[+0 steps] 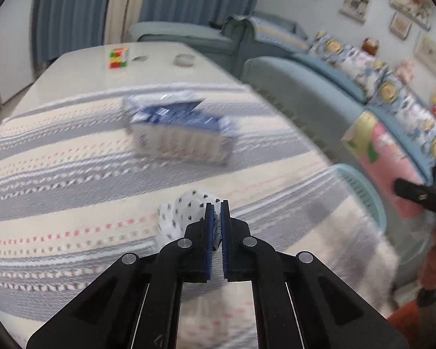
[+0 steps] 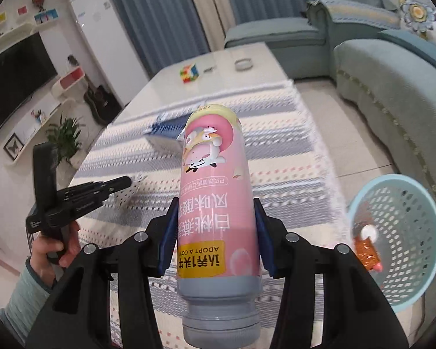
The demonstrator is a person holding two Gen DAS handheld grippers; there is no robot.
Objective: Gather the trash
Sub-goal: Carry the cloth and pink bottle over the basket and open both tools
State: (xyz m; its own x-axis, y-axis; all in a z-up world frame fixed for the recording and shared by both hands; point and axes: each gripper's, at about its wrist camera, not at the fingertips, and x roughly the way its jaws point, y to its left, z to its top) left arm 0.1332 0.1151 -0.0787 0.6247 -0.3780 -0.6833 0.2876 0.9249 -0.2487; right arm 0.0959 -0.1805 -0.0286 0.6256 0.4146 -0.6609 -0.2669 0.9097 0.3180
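Our right gripper (image 2: 215, 232) clamps the pink bottle (image 2: 215, 203) above the tabletop (image 2: 165, 87), while our left gripper (image 1: 217, 212) pinches a dotted wrapper (image 1: 186, 212). The thin wrapper could slip free before reaching the blue basket (image 2: 415, 290) beside the tabletop.

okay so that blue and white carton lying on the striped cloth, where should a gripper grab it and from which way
Probably across the narrow width of the blue and white carton, coming down from above. It lies flat on the striped cloth with its long white side facing the camera, so the long axis looks too wide. Its torn-open top end may crush, so grip nearer the middle. Both the left hand-held gripper and the right hand-held gripper are full now.
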